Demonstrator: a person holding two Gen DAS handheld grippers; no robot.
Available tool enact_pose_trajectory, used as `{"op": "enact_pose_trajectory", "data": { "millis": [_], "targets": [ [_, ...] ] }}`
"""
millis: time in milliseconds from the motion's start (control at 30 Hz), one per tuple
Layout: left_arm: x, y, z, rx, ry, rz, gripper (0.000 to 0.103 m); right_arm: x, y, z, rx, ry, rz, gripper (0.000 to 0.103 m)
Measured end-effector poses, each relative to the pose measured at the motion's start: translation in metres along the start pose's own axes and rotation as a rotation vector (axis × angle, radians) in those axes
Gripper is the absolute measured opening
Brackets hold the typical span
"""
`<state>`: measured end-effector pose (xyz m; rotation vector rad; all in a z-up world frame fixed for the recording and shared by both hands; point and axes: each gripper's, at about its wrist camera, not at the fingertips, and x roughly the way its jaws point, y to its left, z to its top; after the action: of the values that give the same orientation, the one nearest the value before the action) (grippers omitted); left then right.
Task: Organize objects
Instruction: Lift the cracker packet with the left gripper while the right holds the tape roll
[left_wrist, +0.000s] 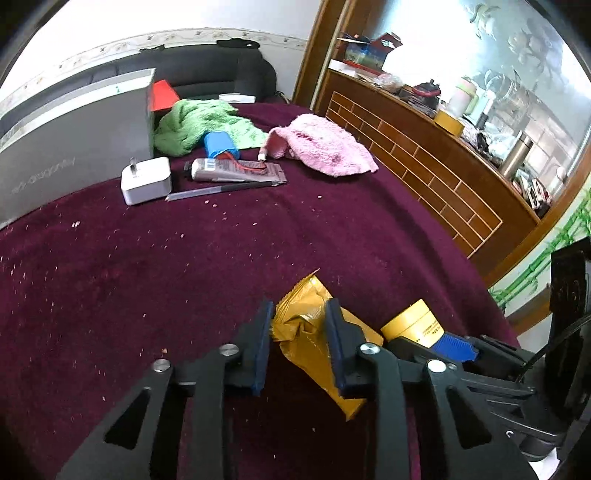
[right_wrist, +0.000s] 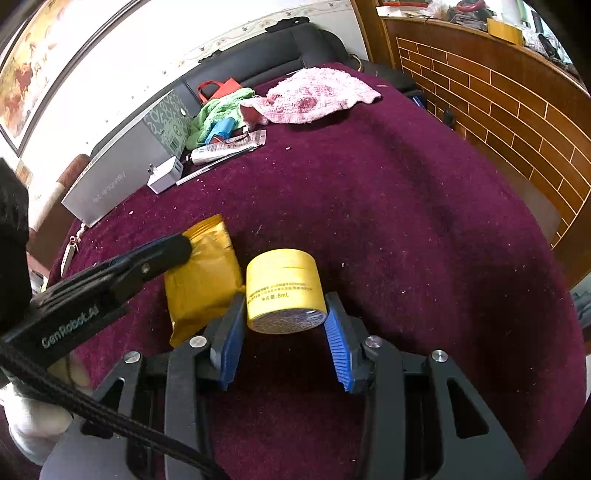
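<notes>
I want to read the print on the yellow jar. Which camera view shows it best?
The right wrist view: the yellow jar sits whole between the right gripper pads, label facing the camera. The left wrist view catches only part of it at the edge, behind the gripper's frame.

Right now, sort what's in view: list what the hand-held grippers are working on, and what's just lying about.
In hand:
- yellow packet, clamped by the left hand-held gripper
- yellow jar, clamped by the right hand-held gripper

Lying about:
- pink towel
- green towel
- white charger
- grey box
</notes>
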<state>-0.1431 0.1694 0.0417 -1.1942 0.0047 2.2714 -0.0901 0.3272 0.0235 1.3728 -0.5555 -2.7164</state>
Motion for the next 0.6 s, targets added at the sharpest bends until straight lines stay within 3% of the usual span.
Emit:
{"op": "enact_pose_trajectory", "data": {
  "millis": [33, 133, 233, 333, 367, 400, 500, 600],
  "targets": [
    [0.001, 0.004, -0.001, -0.036, 0.004, -0.004, 0.035, 0.0, 0.0, 0.0, -0.002, -0.001, 0.0, 0.04],
    [0.01, 0.016, -0.008, -0.132, 0.048, -0.013, 0.057, 0.0, 0.0, 0.0, -0.003, -0.006, 0.004, 0.04],
    [0.012, 0.008, -0.012, -0.115, 0.02, 0.007, 0.067, 0.001, 0.0, 0.0, -0.002, -0.007, 0.009, 0.04],
    [0.013, -0.001, -0.017, -0.134, -0.02, 0.005, 0.07, 0.001, 0.001, -0.001, -0.014, -0.008, 0.002, 0.04],
    [0.014, -0.003, -0.017, -0.122, -0.012, -0.01, 0.069, 0.001, 0.003, -0.001, -0.021, -0.009, -0.005, 0.04],
    [0.015, -0.003, -0.016, -0.108, -0.004, -0.022, 0.052, 0.001, 0.005, -0.002, -0.035, -0.011, -0.016, 0.04],
    [0.006, 0.004, -0.015, -0.115, 0.001, -0.099, 0.026, 0.0, 0.006, -0.003, -0.041, -0.017, -0.029, 0.038],
    [-0.01, 0.016, -0.016, -0.136, -0.01, -0.129, 0.018, -0.002, -0.001, -0.002, -0.004, -0.017, 0.006, 0.038]
  ]
}}
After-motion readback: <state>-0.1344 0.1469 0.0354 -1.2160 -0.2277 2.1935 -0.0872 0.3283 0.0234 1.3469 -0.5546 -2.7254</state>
